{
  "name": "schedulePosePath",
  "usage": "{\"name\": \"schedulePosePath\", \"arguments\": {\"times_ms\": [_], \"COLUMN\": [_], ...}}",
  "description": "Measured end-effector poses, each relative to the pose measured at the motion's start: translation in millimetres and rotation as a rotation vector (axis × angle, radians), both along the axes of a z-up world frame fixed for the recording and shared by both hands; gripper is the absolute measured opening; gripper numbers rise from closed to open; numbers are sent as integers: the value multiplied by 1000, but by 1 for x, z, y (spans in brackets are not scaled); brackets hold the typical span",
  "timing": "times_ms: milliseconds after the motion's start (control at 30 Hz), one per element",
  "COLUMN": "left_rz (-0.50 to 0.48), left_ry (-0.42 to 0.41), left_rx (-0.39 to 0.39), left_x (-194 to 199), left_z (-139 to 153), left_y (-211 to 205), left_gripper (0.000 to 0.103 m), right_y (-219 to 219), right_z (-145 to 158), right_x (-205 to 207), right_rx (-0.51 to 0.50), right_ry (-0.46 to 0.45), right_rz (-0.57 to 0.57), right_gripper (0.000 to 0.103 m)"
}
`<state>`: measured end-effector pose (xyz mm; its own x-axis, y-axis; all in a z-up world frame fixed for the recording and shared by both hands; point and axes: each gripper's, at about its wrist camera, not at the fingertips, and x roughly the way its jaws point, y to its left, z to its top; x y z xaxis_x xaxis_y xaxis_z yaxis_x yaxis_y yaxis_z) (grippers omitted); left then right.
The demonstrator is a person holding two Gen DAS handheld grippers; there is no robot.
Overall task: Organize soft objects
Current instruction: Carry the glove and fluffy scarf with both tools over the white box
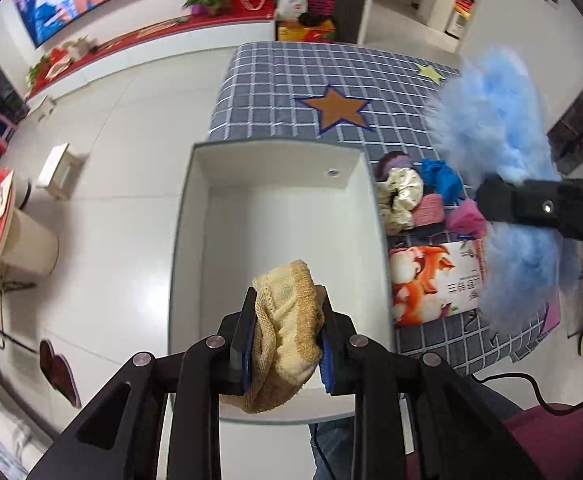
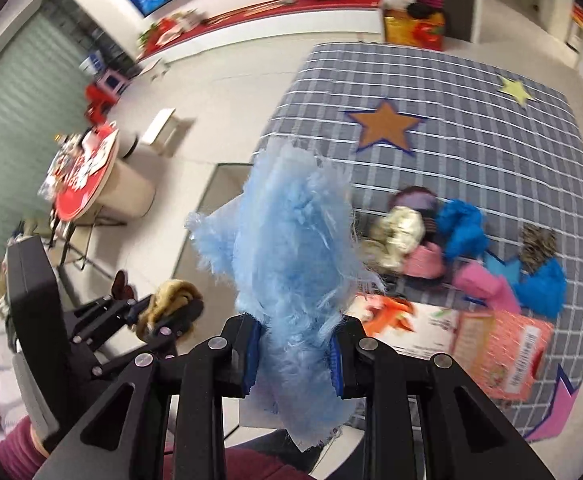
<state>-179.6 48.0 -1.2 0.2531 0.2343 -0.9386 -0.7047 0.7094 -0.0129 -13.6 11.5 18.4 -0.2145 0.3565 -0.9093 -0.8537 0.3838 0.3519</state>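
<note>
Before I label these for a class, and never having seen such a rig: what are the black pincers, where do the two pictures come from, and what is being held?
They are handheld two-finger grippers, one in each of a person's hands, with a camera on each looking along the fingers.

The left gripper, in its own view, is shut on a yellow knitted cloth above an open white box.

The right gripper, in its own view, is shut on a fluffy light-blue cloth.

On the grey checked tablecloth beside the box lies a pile of small soft items in cream, blue and pink.
</note>
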Motion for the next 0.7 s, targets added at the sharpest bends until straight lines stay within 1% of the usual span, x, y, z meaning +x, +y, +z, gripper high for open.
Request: {"name": "schedulePosePath", "arguments": {"times_ms": [167,367,533,700], "left_rz": [38,61,70,61], "left_ry": [-12,-18,-23,-13], "left_rx": [-14,-14,1,6], "left_x": [-15,-24,-28,-25], "left_z": [-3,-4,0,0], "left_y": [5,8,10,7], "left_gripper": [27,28,28,28], "right_y": [23,22,23,25], "right_z": [-11,-27,-30,-33], "right_x": [-21,-43,-37,-40], "right_rx": [-26,-68,-80,-91], "right_ry": [32,36,52,60], "right_rz": [42,78,49,48], "right_gripper": [29,29,29,29]}}
